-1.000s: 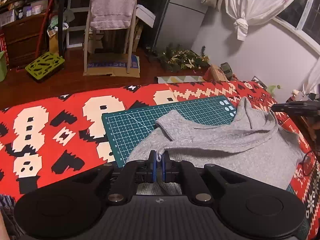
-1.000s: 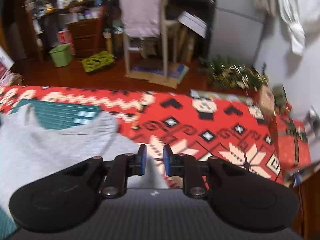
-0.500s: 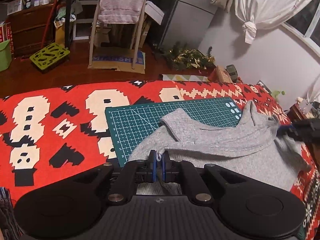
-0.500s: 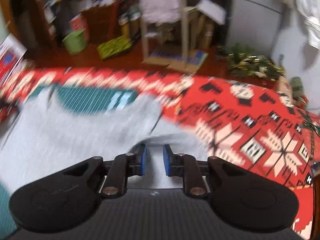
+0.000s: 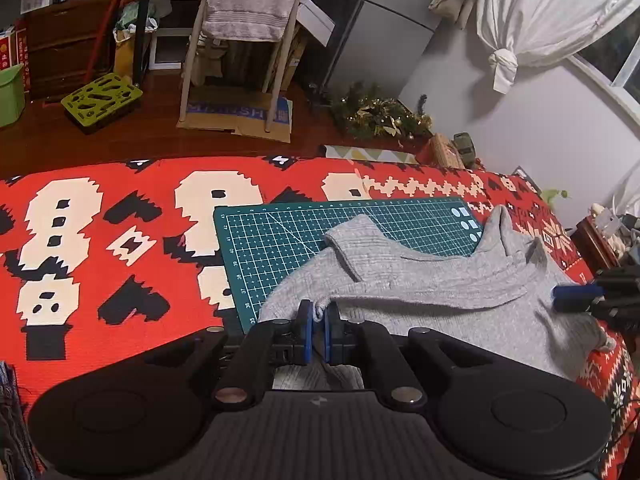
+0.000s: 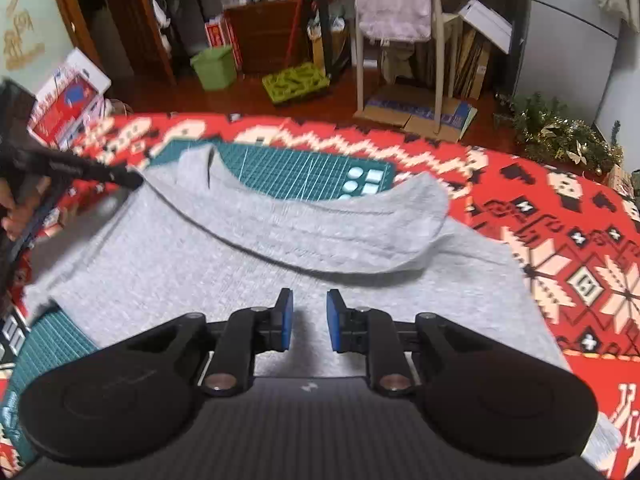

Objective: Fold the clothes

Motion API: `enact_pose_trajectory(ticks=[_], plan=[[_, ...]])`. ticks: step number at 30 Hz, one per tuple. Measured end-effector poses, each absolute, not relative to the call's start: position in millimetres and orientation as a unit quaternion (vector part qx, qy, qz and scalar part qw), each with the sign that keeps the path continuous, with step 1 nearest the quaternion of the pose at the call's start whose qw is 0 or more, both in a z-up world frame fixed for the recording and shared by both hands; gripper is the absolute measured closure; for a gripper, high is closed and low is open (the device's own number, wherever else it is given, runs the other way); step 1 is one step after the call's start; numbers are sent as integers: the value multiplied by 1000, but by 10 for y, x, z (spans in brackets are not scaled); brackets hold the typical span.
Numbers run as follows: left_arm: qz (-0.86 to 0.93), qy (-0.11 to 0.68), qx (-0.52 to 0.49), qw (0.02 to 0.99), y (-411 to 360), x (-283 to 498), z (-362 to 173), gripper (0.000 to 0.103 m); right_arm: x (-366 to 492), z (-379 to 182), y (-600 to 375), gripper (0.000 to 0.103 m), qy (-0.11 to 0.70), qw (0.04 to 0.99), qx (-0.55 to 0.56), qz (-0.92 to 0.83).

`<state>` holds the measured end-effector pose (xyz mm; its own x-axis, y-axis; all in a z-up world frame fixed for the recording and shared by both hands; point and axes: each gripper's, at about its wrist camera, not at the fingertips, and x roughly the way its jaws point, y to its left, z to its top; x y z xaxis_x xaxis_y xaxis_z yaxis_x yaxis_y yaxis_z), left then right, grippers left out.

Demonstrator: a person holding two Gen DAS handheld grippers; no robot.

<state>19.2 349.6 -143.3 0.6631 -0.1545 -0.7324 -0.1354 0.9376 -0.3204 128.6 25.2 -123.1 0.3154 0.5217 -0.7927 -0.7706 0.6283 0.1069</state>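
Left gripper point(image 5: 317, 317) clenched on grey ribbed knit sweater point(image 6: 248, 256) edge; right gripper point(image 6: 309, 320) released, above sweater's middle.

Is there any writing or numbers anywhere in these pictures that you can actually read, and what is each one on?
"35", "36", "37", "38", "39", "40", "42", "43": scale along the left edge of the green cutting mat.
"M...SH": partial blue print on the flattened cardboard under the chair; the middle letters are unclear.
Red boxes on the floor and shelf packages: print too small or blurred to read.
Grey sweater: no label showing.
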Motion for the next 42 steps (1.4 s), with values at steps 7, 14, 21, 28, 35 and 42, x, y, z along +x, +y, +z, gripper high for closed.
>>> enact_pose_trajectory(ticks=[7, 14, 21, 28, 35, 42], plan=[[-2, 412, -186, 892, 3521, 186, -1441, 98, 1598, -1182, 502, 83, 389, 837, -115, 368], [-4, 409, -209, 888, 3555, 150, -1453, 98, 1306, -1223, 766, 83, 390, 802, -131, 433], [7, 398, -241, 885, 3630, 77, -1432, 91, 1268, -1341, 984, 83, 397, 800, -105, 437], [18, 381, -280, 881, 3701, -61, -1382, 78, 1111, -1239, 972, 82, 389, 793, -90, 460], [20, 407, -232, 883, 3438, -50, -1398, 78, 984, -1239, 995, 82, 396, 784, -76, 472], [44, 414, -147, 897, 3202, 37, -1434, 82, 961, -1164, 626, 82, 387, 801, -68, 451]])
